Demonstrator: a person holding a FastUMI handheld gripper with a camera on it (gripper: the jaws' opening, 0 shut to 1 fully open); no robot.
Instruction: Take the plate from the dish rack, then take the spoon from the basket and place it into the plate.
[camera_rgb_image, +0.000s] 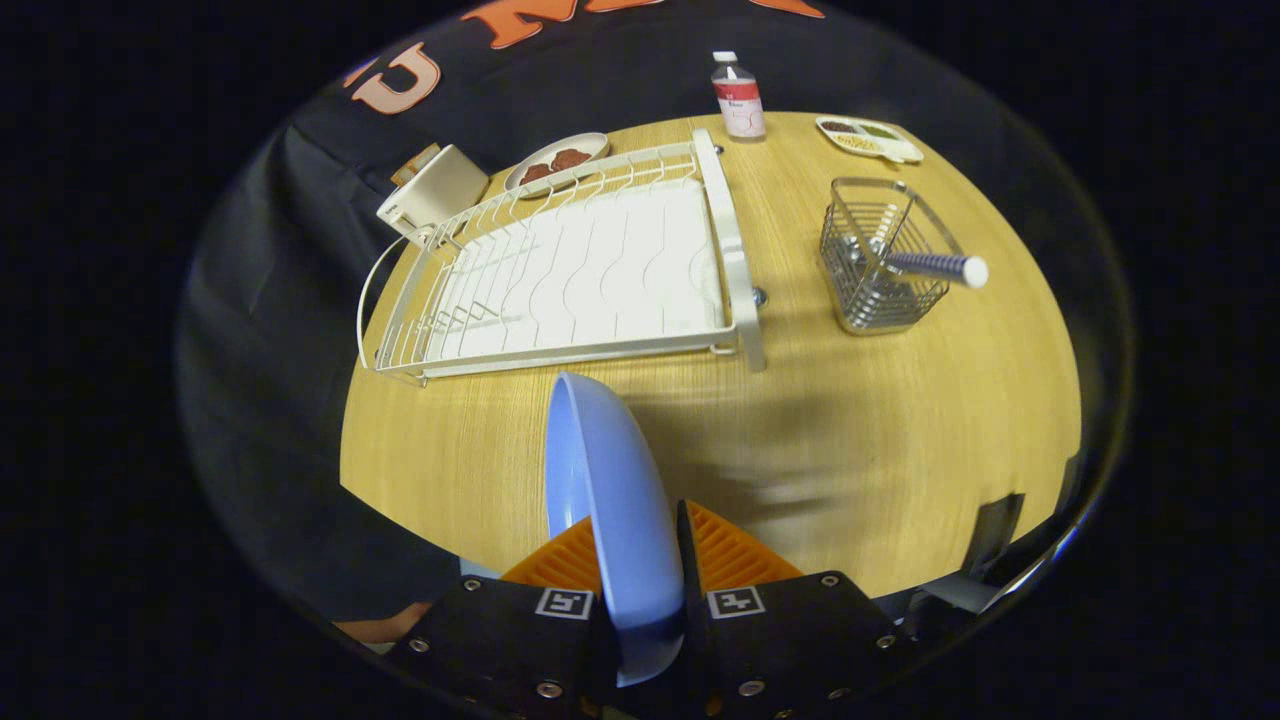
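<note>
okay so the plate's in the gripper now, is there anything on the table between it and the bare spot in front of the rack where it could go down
Nothing visible. The gripper is shut on the plate, held on edge over bare table. The dish rack lies beyond it, and the basket with the spoon stands off to the side.

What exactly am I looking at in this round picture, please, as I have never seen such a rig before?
The camera rides on a hand-held two-finger gripper and looks forward along its fingers. The fingers are shut on a blue plate, held on edge above a wooden table. Beyond the plate lies a white dish rack with nothing in it. Beside the rack stands a wire basket with a spoon whose handle sticks out. Farther back stand a bottle, a dish of food, a small tray and a white box.
</note>
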